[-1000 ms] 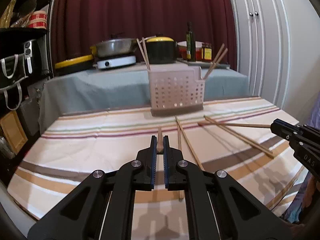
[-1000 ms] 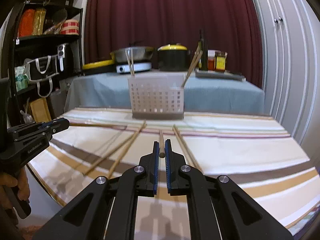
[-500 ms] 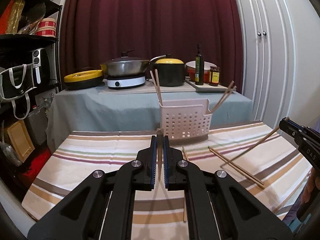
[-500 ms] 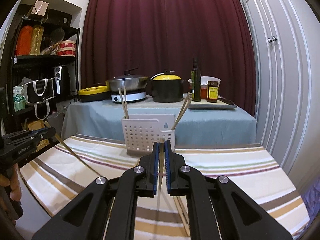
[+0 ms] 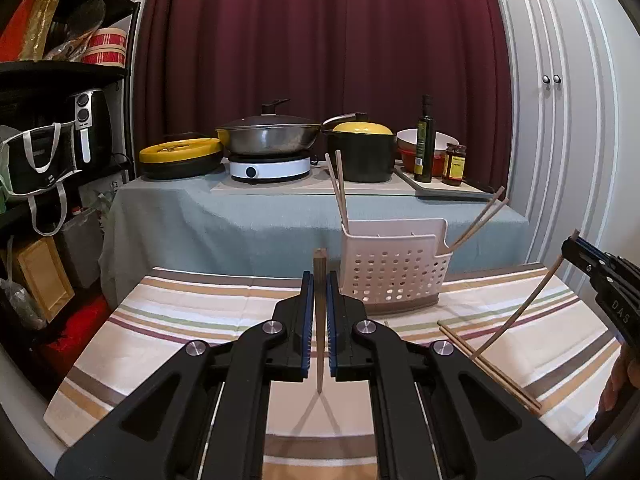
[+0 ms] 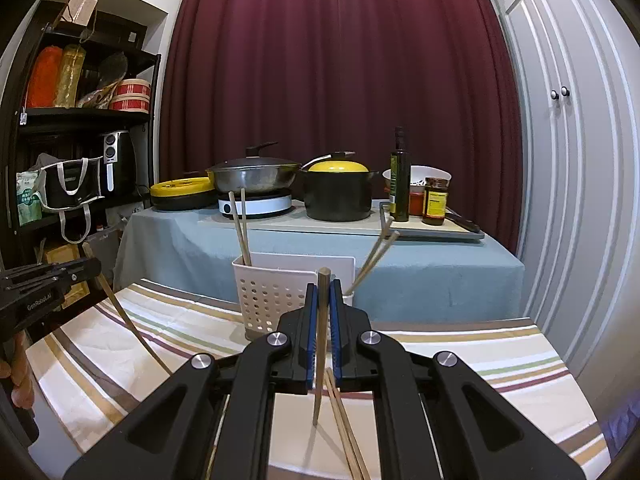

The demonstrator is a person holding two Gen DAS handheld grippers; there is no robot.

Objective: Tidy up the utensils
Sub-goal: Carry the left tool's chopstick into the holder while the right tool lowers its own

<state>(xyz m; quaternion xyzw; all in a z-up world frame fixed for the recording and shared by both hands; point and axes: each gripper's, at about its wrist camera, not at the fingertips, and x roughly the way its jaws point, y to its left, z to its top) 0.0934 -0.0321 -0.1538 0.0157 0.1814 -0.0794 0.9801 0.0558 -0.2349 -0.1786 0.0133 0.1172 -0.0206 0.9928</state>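
A white perforated caddy [image 5: 394,276] stands upright at the far edge of the striped cloth, centre-right in the left wrist view. 2 wooden chopsticks [image 5: 339,190] poke up from its left compartment, and 2 more chopsticks [image 5: 482,220] lean out to the right from its small side pocket. At frame centre 1 chopstick [image 5: 319,320] hangs nearly vertical, blunt end up, thin tip just above the cloth. At lower right a pair of chopsticks [image 5: 490,368] lies flat on the stripes, running diagonally. In the right wrist view another chopstick [image 6: 321,344] stands upright at centre, its tip beside that flat pair.
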